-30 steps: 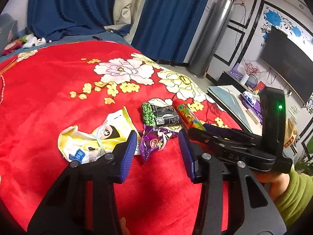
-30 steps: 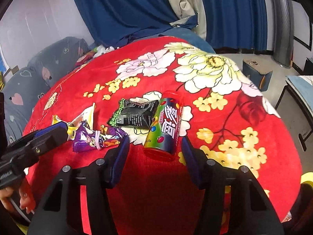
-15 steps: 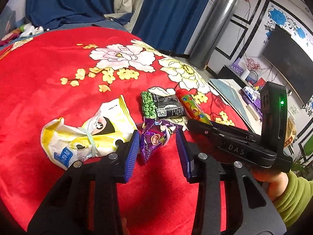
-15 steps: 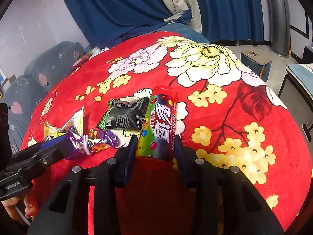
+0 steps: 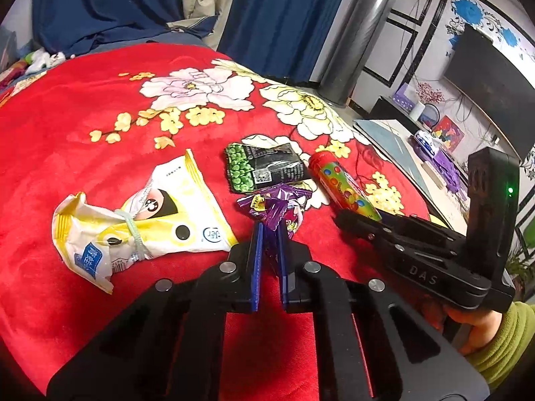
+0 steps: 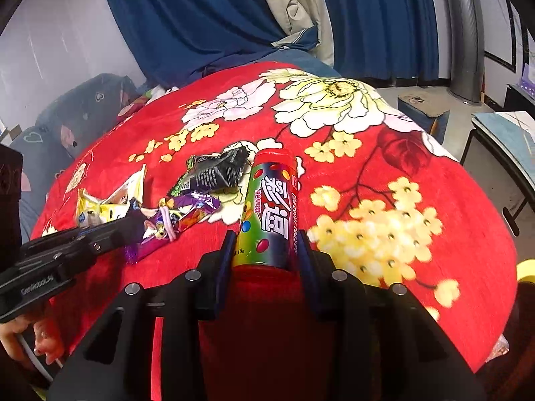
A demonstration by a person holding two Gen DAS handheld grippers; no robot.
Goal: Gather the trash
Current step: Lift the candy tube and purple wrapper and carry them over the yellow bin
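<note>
1. One big red blanket (image 5: 83, 117) fills the scene, printed with pale flowers, and every bit of trash lies on it. Dark blue curtains (image 5: 284, 16) hang behind.
2. Next down in size, the right gripper (image 6: 265, 250): its blue-padded fingers are clamped on the near end of the candy tube (image 6: 271, 210), one pad on each side. The tube lies on the blanket, red cap pointing away. In the left wrist view that same gripper (image 5: 354, 219) comes in from the right, black body marked DAS, a green light glowing on its upright block.
3. Now the left gripper (image 5: 270, 237): fingers drawn nearly together, pinching the near end of the purple wrapper (image 5: 277, 205). From the right wrist view it (image 6: 132, 224) reaches in from the left, the purple wrapper (image 6: 180, 215) spreading past its tips.
4. On to the yellow-and-white snack bag (image 5: 140, 220): crumpled, lying flat to the left of the left gripper's fingers, not held by anything.
5. Then the black-and-green packet (image 5: 264, 168), lying just beyond the purple wrapper, with the candy tube (image 5: 341, 185) just beside it on its right.
6. Smallest of all, the purple wrapper itself: crinkled, between the snack bag and the tube.
</note>
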